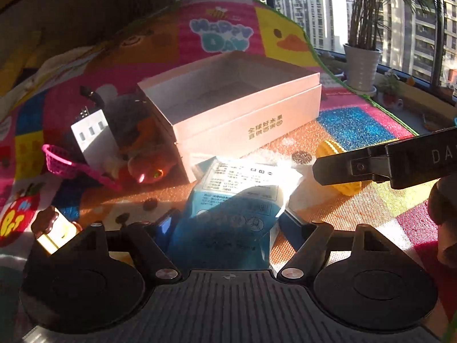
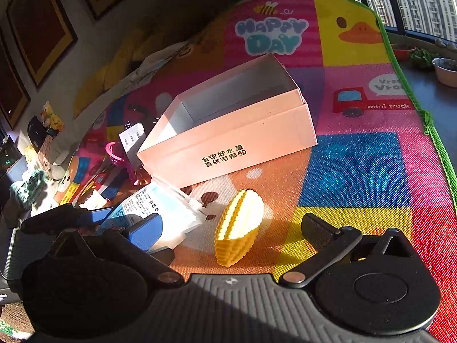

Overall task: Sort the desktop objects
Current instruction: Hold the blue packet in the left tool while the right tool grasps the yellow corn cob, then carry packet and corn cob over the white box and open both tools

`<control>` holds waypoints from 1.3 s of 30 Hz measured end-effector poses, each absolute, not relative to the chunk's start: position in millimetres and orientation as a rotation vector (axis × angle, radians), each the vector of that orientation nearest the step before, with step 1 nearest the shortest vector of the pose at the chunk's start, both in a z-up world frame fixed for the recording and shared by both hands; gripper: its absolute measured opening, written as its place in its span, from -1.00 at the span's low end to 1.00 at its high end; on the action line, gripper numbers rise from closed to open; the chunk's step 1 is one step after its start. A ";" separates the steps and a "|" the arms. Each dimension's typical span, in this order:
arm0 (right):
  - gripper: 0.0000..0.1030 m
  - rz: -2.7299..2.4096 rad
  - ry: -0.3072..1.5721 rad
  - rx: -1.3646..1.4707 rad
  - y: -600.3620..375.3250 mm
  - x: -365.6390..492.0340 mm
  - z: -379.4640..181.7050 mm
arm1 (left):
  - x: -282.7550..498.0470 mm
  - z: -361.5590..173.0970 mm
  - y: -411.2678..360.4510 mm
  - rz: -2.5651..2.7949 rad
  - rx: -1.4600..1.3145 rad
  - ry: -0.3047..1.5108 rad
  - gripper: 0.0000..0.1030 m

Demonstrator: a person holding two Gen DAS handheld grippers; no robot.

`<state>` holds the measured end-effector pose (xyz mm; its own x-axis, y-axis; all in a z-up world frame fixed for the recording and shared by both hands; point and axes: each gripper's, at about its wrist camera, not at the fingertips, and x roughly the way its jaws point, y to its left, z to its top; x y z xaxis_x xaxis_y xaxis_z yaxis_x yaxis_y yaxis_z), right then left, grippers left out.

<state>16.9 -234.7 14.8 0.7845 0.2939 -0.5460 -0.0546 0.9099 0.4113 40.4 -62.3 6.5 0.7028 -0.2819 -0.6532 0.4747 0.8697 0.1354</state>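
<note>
A blue-and-white tissue packet (image 1: pixel 228 214) lies on the colourful play mat (image 1: pixel 357 125) just in front of an open, empty pink box (image 1: pixel 228 108). My left gripper (image 1: pixel 228 225) is shut on the packet, its blue pads (image 1: pixel 167 227) against both long sides. In the right wrist view the packet (image 2: pixel 160 205) lies at the left, beside the box (image 2: pixel 228 134). A yellow ribbed corn toy (image 2: pixel 237 225) lies on the mat between the wide-apart fingers of my right gripper (image 2: pixel 232 228), untouched. One right finger (image 1: pixel 345 168) reaches over the corn toy (image 1: pixel 334 148).
Left of the box lie a white charger (image 1: pixel 94 140), a magenta mini basket (image 1: pixel 60 157), an orange toy (image 1: pixel 148 168) and a brown-and-yellow toy (image 1: pixel 54 228). A white plant pot (image 1: pixel 361 68) stands by the window past the mat's green edge (image 2: pixel 440 143).
</note>
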 end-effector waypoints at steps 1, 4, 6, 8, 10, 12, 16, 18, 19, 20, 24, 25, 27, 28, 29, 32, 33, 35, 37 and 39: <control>1.00 0.186 0.647 0.376 -232.6 17.1 15.4 | 38.6 7.8 -58.0 -0.415 0.292 0.675 0.25; 0.99 0.149 0.657 0.300 -222.4 17.9 18.0 | 26.9 12.2 -39.1 -0.354 0.264 0.687 0.24; 0.87 0.143 0.656 0.220 -212.9 18.1 20.6 | 16.3 13.2 -23.4 -0.326 0.221 0.712 0.26; 0.64 0.139 0.652 0.110 -201.2 18.0 23.1 | 6.8 13.1 -12.7 -0.317 0.178 0.736 0.32; 0.50 0.128 0.645 0.007 -190.4 19.2 24.8 | -0.3 13.0 -7.8 -0.319 0.147 0.747 0.59; 0.28 0.138 0.665 -0.037 -184.7 24.6 25.9 | -2.6 13.1 -7.7 -0.310 0.130 0.739 0.87; -0.28 0.142 0.741 -0.031 -184.4 37.1 25.4 | 3.2 12.5 -15.2 -0.270 0.136 0.725 0.97; -0.41 0.147 0.747 -0.043 -184.3 32.7 28.0 | 5.7 11.5 -20.6 -0.254 0.148 0.726 0.98; -0.41 0.161 0.747 -0.039 -184.9 28.0 29.7 | 6.0 11.3 -23.1 -0.252 0.158 0.721 0.98; -0.41 0.174 0.745 -0.037 -185.3 22.5 31.6 | 6.0 10.8 -25.2 -0.253 0.167 0.710 0.98; -0.41 0.201 0.732 -0.055 -186.0 0.4 40.2 | 8.4 9.3 -28.1 -0.244 0.176 0.701 0.69; -0.41 0.204 0.728 -0.058 -186.7 -5.1 42.8 | 9.7 9.0 -28.1 -0.239 0.174 0.714 0.29; -0.41 0.208 0.714 -0.062 -189.4 -15.3 48.9 | 10.0 10.3 -25.6 -0.238 0.159 0.729 0.26; -0.41 0.208 0.704 -0.065 -191.1 -20.5 52.8 | 7.8 12.1 -25.9 -0.240 0.162 0.731 0.20; -0.42 0.207 0.691 -0.069 -192.7 -25.4 56.8 | 4.3 15.0 -27.2 -0.247 0.168 0.730 0.19; -0.42 0.200 0.641 -0.070 -200.2 -38.7 71.3 | -10.7 28.9 -34.4 -0.284 0.206 0.690 0.19; -0.42 0.196 0.626 -0.065 -203.1 -41.5 76.0 | -16.7 37.1 -38.5 -0.299 0.224 0.663 0.19; -0.41 0.184 0.593 -0.052 -210.5 -45.9 87.6 | -24.2 49.9 -44.5 -0.316 0.241 0.626 0.19; -0.41 0.172 0.565 -0.046 -215.8 -48.8 97.6 | -33.0 65.8 -50.4 -0.338 0.252 0.579 0.19; -0.41 0.165 0.540 -0.042 -220.5 -51.8 106.2 | -40.3 78.8 -54.7 -0.360 0.259 0.537 0.19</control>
<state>-51.8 -220.5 106.2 0.8448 0.1456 -0.5149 -0.1675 0.9859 0.0039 -40.3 -54.7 78.8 0.7994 -0.2646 -0.5394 0.3980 0.9057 0.1456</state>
